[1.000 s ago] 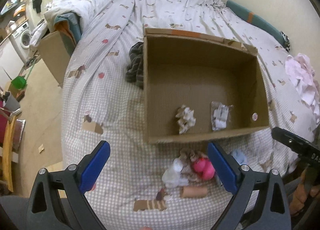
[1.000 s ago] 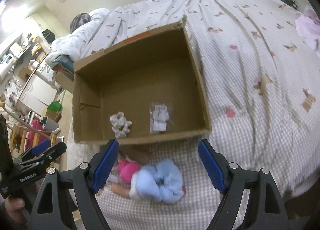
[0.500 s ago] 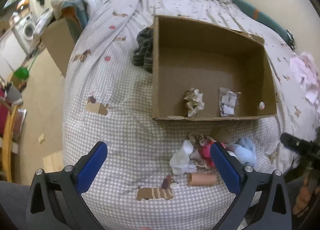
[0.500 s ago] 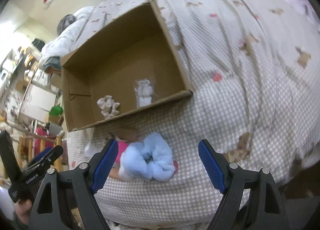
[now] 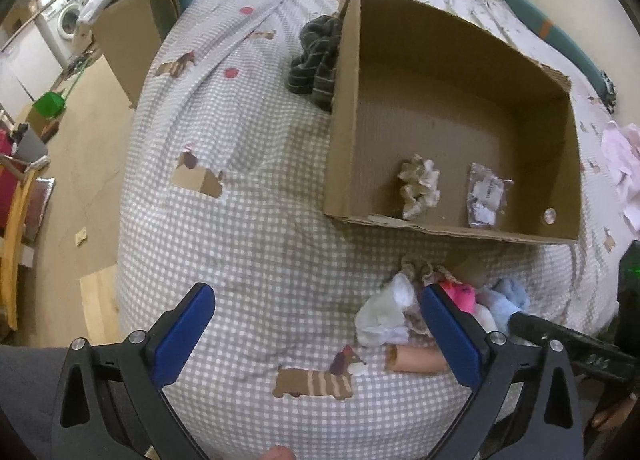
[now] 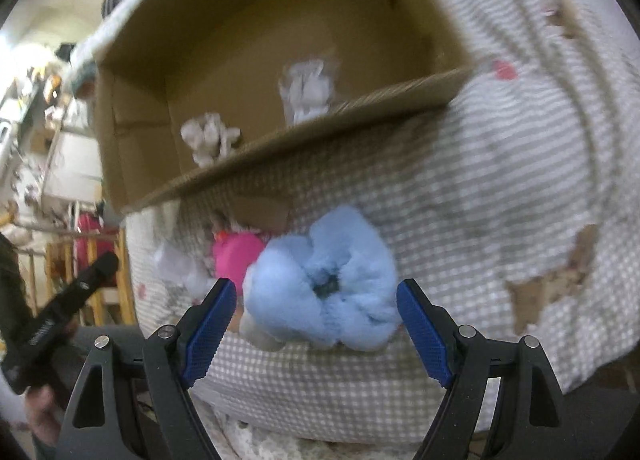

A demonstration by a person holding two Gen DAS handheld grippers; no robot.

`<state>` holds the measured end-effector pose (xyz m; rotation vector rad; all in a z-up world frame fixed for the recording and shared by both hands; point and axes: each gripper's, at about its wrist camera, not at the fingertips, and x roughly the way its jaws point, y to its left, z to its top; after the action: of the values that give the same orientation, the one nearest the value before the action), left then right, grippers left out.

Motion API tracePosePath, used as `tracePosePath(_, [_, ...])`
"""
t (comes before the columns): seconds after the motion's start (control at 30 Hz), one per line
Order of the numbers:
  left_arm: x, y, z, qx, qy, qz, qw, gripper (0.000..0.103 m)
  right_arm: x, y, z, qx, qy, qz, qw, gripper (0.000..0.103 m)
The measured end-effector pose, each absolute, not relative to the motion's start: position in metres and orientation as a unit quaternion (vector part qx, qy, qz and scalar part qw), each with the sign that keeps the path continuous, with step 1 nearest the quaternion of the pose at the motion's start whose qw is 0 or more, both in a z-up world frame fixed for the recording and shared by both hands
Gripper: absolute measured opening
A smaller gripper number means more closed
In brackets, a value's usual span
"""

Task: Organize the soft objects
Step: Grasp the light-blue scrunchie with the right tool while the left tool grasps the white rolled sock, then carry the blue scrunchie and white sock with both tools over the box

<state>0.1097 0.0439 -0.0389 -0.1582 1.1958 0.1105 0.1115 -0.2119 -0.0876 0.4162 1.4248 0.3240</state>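
A fluffy light blue scrunchie (image 6: 324, 284) lies on the checked bedspread just in front of my open right gripper (image 6: 316, 326), between its blue pads without touching them. It shows small in the left wrist view (image 5: 506, 300). Beside it lie a pink soft item (image 6: 234, 256), a white cloth (image 5: 384, 312) and a tan roll (image 5: 416, 358). The open cardboard box (image 5: 340, 108) behind them holds a cream scrunchie (image 5: 418, 184) and a clear packet (image 5: 486, 196). My left gripper (image 5: 316, 336) is open and empty above the bed.
A dark striped cloth (image 5: 316, 56) lies against the box's left wall. A pink garment (image 5: 624, 160) lies at the bed's right edge. The bed's left edge drops to the floor, where a second cardboard box (image 5: 124, 32) stands.
My right gripper has moved down and forward to the blue scrunchie, which now sits between its open pads. My left gripper has shifted left, so the pile sits at its right pad.
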Motion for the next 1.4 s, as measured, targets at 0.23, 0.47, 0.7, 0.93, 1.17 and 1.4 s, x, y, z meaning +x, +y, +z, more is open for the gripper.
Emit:
tracePosePath(0.23, [0.112,0.049,-0.042,-0.082,0.567,0.059,0.817,0.102,0.113,-0.161,-0.114,0.028,0.680,0.133,0.721,0.103])
tracePosePath(0.47, [0.113,0.055,-0.044,-0.087,0.570,0.070,0.814,0.102,0.112,-0.168,-0.101,0.054,0.661,0.159,0.731,0.051])
tracePosePath(0.7, [0.115,0.059,-0.048,-0.090,0.579,0.082,0.806,0.102,0.109,-0.197,-0.069,0.114,0.618,0.168,0.760,0.041])
tracePosePath(0.93, [0.118,0.046,-0.056,-0.110,0.586,0.037,0.802,0.102,0.110,-0.218,-0.039,0.181,0.562,0.161,0.791,0.040])
tracePosePath(1.17, [0.127,0.017,-0.096,-0.094,0.640,-0.017,0.763,0.074,0.113,-0.232,-0.037,0.189,0.563,0.168,0.787,0.040])
tracePosePath(1.4, [0.128,0.003,-0.123,-0.081,0.665,-0.030,0.742,0.031,0.111,-0.230,-0.039,0.187,0.564,0.167,0.787,0.040])
